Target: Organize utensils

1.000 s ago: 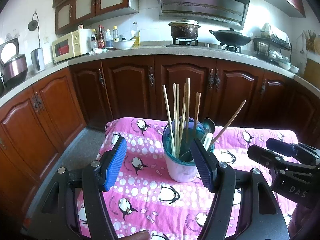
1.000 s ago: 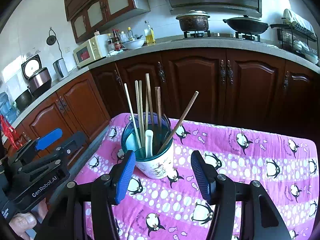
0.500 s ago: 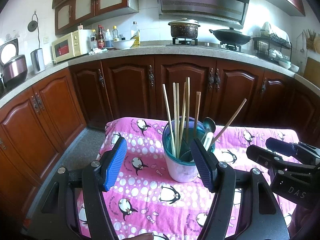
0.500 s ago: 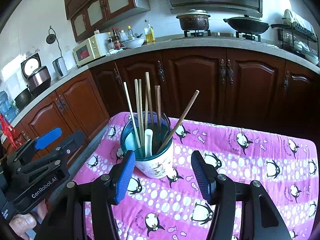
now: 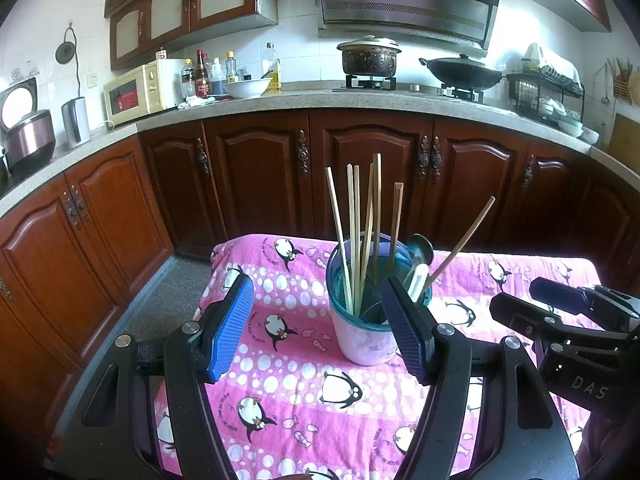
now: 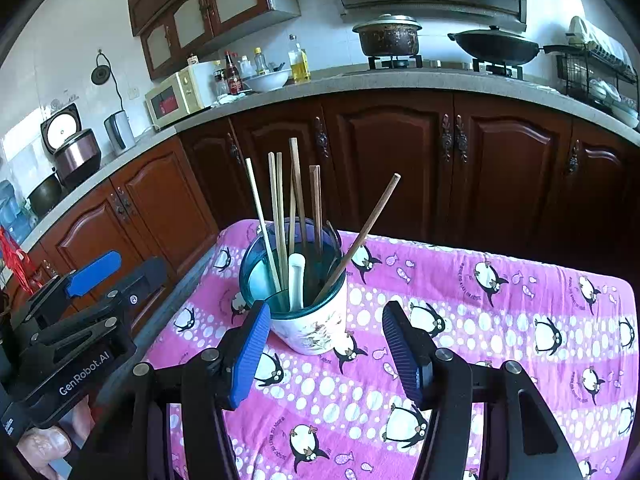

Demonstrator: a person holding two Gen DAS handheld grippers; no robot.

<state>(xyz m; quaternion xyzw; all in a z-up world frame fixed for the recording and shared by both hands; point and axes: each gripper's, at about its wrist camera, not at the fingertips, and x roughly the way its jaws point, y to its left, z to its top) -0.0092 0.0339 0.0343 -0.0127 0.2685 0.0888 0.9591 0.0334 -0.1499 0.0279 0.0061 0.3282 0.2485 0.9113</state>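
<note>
Nothing has shifted since the earlier frames: both tongs hang where they were, the cup and its contents just as they stood. On the bench, which is covered by a pink penguin cloth (image 5: 288, 392), the cup (image 5: 366, 344) stands upright holding the chopsticks (image 5: 354, 232), a white spoon (image 6: 297, 276) and a dark ladle (image 5: 420, 246); nothing lies loose on the cloth. The left tongs (image 5: 320, 332) are spread wide and empty, the cup seen between their blue pads but beyond them, untouched. The right tongs (image 6: 324, 350) are also parted with nothing in them, just short of the cup's base. The risk, as I judge it, lies in the tall load: the cup is top-heavy with sticks, and one brown chopstick (image 6: 360, 236) leans far out to the right. A pad nudging the rim or catching that leaning stick could tip the cup or flick sticks onto the floor. The soft cloth may also slide or bunch under a sideways push. Both tongs approaching together could knock into each other.
</note>
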